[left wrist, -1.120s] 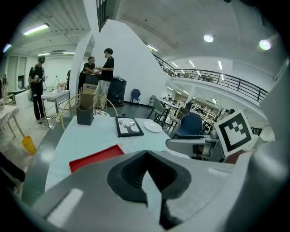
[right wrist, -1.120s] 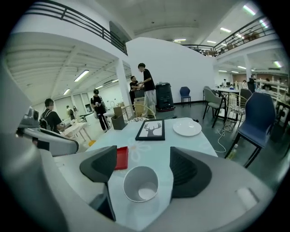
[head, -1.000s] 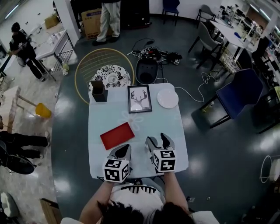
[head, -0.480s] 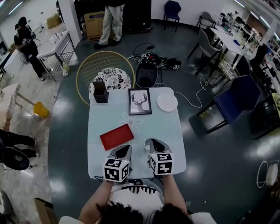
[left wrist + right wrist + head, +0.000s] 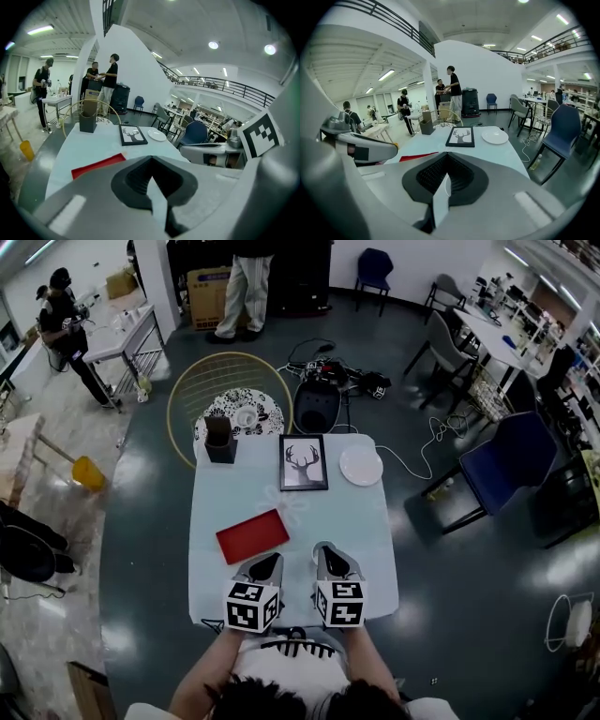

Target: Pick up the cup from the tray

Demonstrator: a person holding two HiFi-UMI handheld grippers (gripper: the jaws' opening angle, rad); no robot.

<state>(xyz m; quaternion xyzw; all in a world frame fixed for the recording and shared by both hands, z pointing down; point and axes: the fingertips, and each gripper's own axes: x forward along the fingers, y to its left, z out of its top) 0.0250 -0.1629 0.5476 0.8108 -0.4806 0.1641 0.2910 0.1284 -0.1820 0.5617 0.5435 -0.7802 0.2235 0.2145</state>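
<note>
1. The person's two forearms reach forward side by side from the near edge of the table (image 5: 225, 488). Each hand holds its gripper tilted downward over the tabletop's near part.
2. The left gripper (image 5: 266, 562) hovers just off the near right corner of the red tray (image 5: 251, 535). Its jaws are clenched together with nothing between them.
3. The right gripper (image 5: 325, 550) sits just beside it without touching. Its jaws are likewise pressed together and empty.
4. Each gripper is a smooth grey shell tapering to the tip, with ribbed black pads that form a V-shaped hollow. A cube of black-and-white square markers rides at its rear.
5. The tray is thin, flat, rectangular and glossy. It lies askew, left of centre, on the smooth pale-blue top.
6. What looks like a white cup (image 5: 246, 415) stands well away from the tray, on a round floral-patterned seat (image 5: 225, 409). The seat is inside a gold wire chair (image 5: 187, 390) beyond the table's far left corner. The cup is too small to be sure of.
7. Along the far edge stand a dark square box (image 5: 219, 439), a black-framed deer picture (image 5: 304, 463) and a round white plate (image 5: 361, 466).
</note>
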